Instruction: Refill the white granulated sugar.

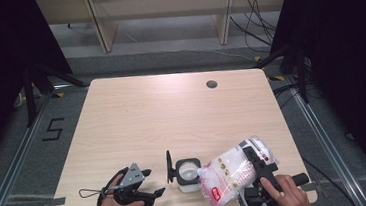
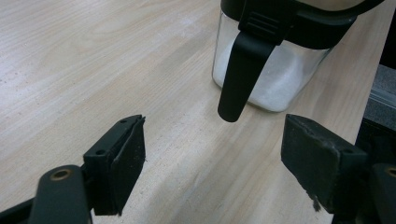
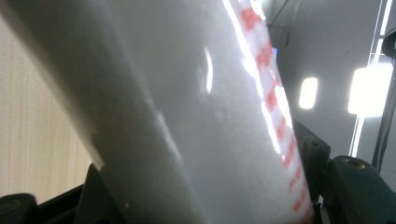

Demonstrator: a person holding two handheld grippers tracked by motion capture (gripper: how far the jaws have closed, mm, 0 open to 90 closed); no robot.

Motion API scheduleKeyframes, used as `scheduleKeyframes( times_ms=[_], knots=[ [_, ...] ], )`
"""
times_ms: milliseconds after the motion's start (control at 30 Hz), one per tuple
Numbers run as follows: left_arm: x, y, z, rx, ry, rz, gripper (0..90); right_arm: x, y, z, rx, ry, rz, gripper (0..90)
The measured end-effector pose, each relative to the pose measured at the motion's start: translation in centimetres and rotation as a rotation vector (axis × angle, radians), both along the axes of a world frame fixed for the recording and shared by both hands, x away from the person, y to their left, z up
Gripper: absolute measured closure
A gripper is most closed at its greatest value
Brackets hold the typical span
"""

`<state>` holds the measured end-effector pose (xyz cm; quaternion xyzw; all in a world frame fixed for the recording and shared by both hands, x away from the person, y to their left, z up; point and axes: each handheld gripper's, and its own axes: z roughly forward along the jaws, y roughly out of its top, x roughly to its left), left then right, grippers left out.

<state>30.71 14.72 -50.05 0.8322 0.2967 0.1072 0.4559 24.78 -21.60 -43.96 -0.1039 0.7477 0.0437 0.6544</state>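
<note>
At the table's near edge, right gripper (image 1: 253, 169) fingers clamp the bag (image 1: 230, 174); left gripper (image 1: 148, 182) fingers wide — empty.

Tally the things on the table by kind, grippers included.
Grippers: 2, the left gripper and the right gripper
Plastic bags of white powder: 1, the bag
Clear jars with a black flip lid: 1, the jar
Total: 4

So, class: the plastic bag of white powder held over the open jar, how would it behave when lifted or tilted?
The bag is probably floppy: it bulges and sags around the right tool clamped on it. It looks fairly heavy for its size, being packed full. Its glossy film may be slippery, and the contents would likely shift towards the jar when tipped.
</note>
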Motion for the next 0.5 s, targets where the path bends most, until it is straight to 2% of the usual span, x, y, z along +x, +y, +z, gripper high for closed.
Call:
scheduleKeyframes(
  times_ms=[33, 67, 100, 133, 167, 200, 400, 433, 500],
  knots=[
    [0.03, 0.02, 0.01, 0.003, -0.003, -0.003, 21.5, -0.02, 0.01, 0.03, -0.002, 0.002, -0.003, 41.1],
    [0.0, 0.0, 0.0, 0.0, 0.0, 0.0, 21.5, 0.06, 0.12, 0.38, -0.049, -0.009, 0.017, 41.1],
    [0.0, 0.0, 0.0, 0.0, 0.0, 0.0, 21.5, 0.04, 0.11, 0.36, -0.041, -0.005, 0.012, 41.1],
    [0.0, 0.0, 0.0, 0.0, -0.001, 0.0, 21.5, 0.02, 0.07, 0.26, -0.027, -0.001, 0.007, 41.1],
    [0.0, 0.0, 0.0, 0.0, -0.001, 0.001, 21.5, -0.12, -0.1, -0.28, 0.048, 0.017, -0.022, 41.1],
    [0.0, 0.01, 0.0, 0.0, -0.001, 0.0, 21.5, -0.01, -0.04, 0.0, 0.005, 0.007, -0.003, 41.1],
    [-0.01, 0.01, 0.0, -0.001, 0.001, 0.002, 21.5, 0.0, 0.01, 0.04, -0.003, 0.002, 0.003, 41.1],
    [-0.02, 0.0, 0.0, -0.002, 0.002, 0.003, 21.5, 0.07, 0.14, 0.39, -0.05, -0.01, 0.021, 41.1],
    [-0.02, 0.0, 0.0, -0.001, 0.002, 0.002, 21.5, 0.05, 0.09, 0.24, -0.031, -0.007, 0.017, 41.1]
  ],
)
